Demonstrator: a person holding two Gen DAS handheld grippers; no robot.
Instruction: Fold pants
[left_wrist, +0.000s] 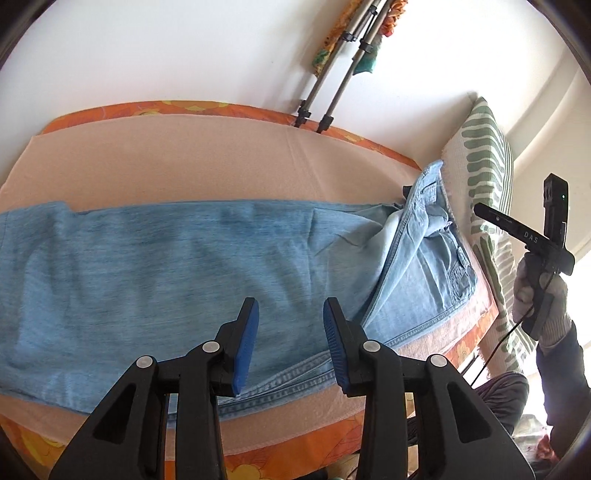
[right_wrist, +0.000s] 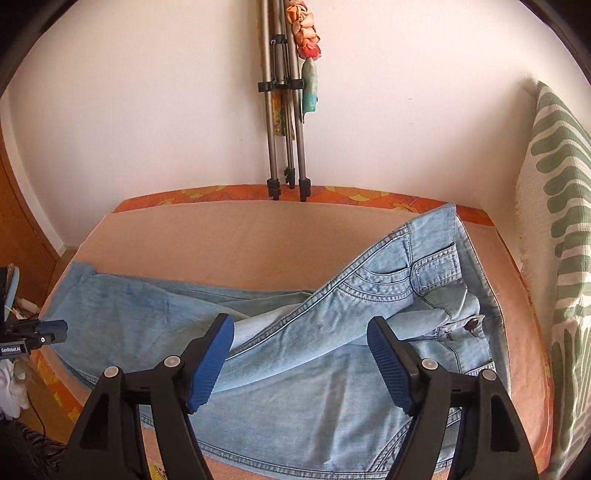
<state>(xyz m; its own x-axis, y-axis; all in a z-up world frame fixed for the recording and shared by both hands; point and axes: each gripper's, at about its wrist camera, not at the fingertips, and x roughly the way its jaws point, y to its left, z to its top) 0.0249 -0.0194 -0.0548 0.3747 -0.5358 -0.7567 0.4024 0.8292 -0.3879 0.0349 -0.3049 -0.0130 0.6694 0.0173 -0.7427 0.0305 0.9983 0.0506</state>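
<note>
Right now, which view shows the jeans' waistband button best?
The right wrist view: the button faces the camera, unobstructed, on the jeans. In the left wrist view the waistband is bunched at the far right, and no button can be made out.

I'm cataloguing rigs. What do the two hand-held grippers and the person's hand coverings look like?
Each hand-held gripper has black angular arms with silver rivets and ribbed blue pads. The right one, seen from outside, is black, lettered "DAS", with a thin black cable; a light knit glove and dark sleeve show.
</note>
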